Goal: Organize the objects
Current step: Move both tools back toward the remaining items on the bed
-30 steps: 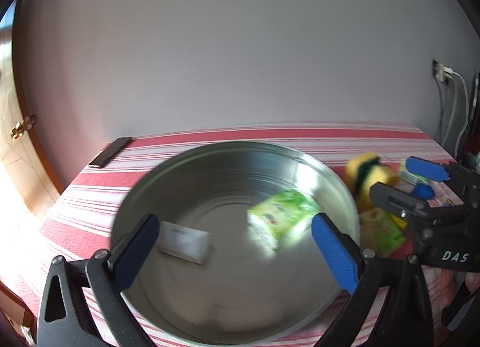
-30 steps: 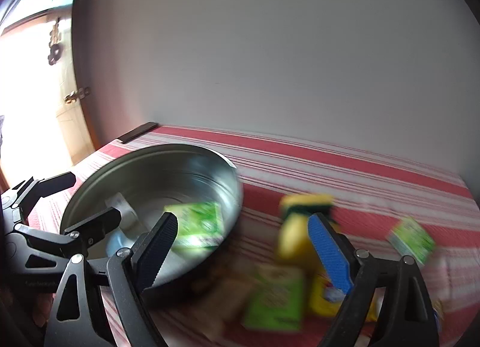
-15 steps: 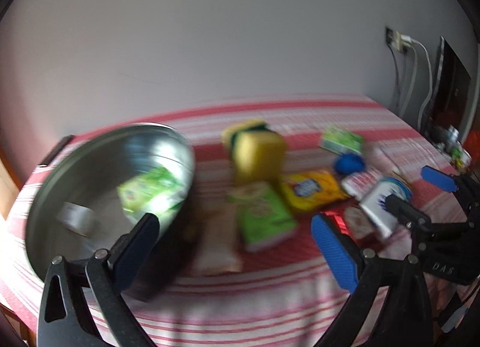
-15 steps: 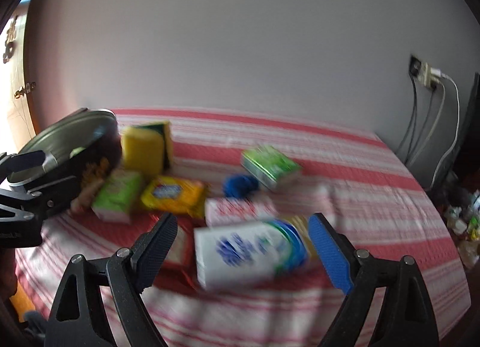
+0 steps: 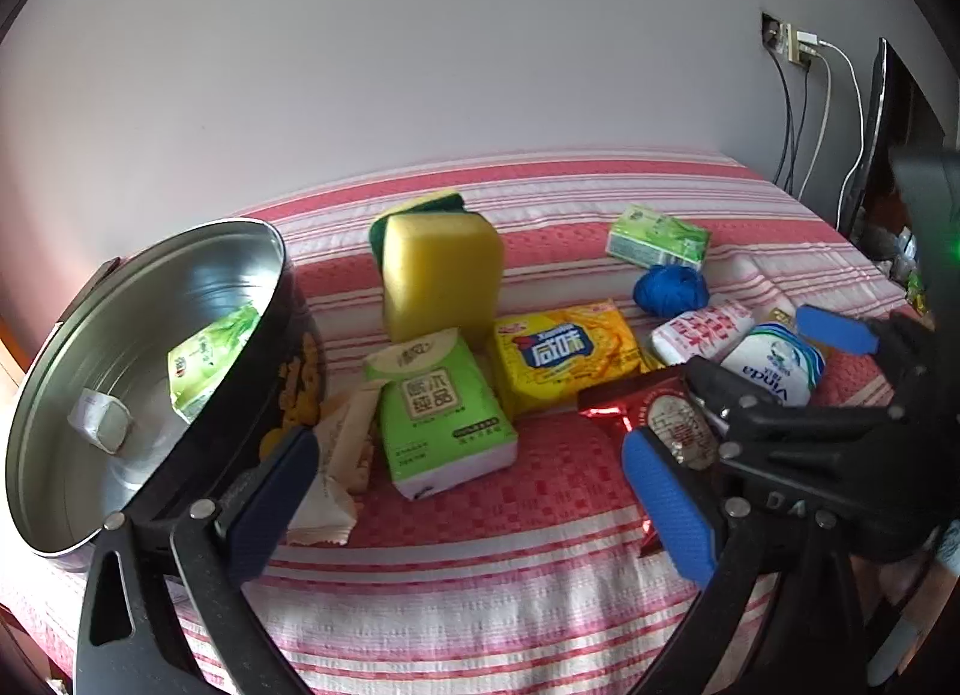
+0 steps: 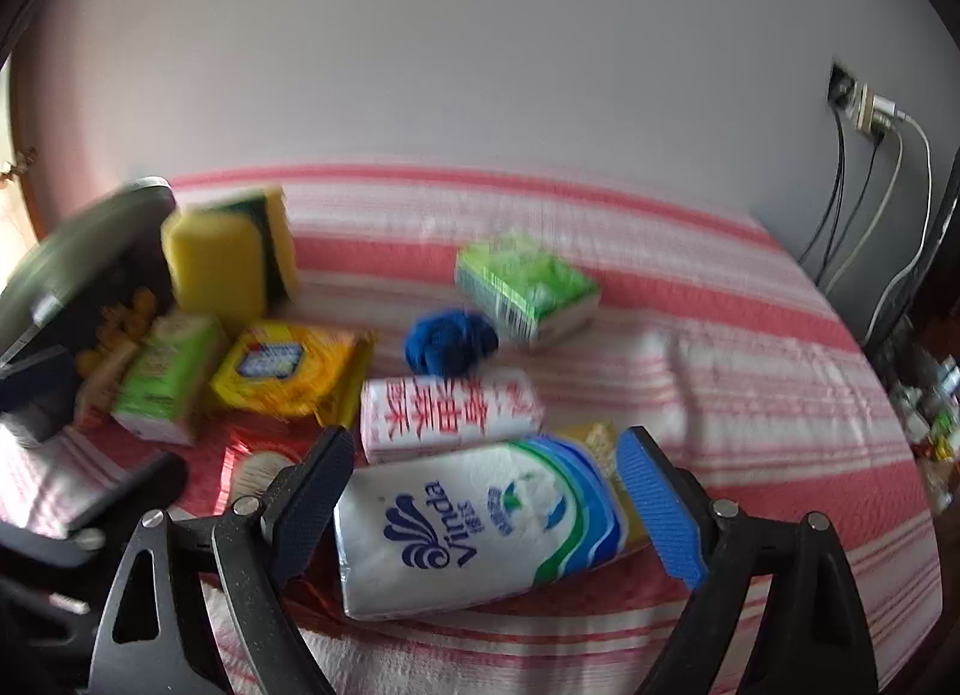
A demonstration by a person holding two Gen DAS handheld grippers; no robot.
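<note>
A round metal tin stands at the left, tilted, holding a green tissue pack and a small white packet. My left gripper is open and empty, in front of a green tissue pack and a beige snack packet. My right gripper is open, its jaws on either side of a white and blue Vinda tissue pack, which also shows in the left wrist view. Whether the pads touch it I cannot tell.
On the red striped cloth lie a yellow sponge, a yellow biscuit pack, a red foil packet, a blue yarn ball, a white and red pack and another green pack. Cables hang at the right wall.
Both grippers have swung right, away from the tin and over the pile of packs. My right gripper has come down around the Vinda pack. Both stay open.
</note>
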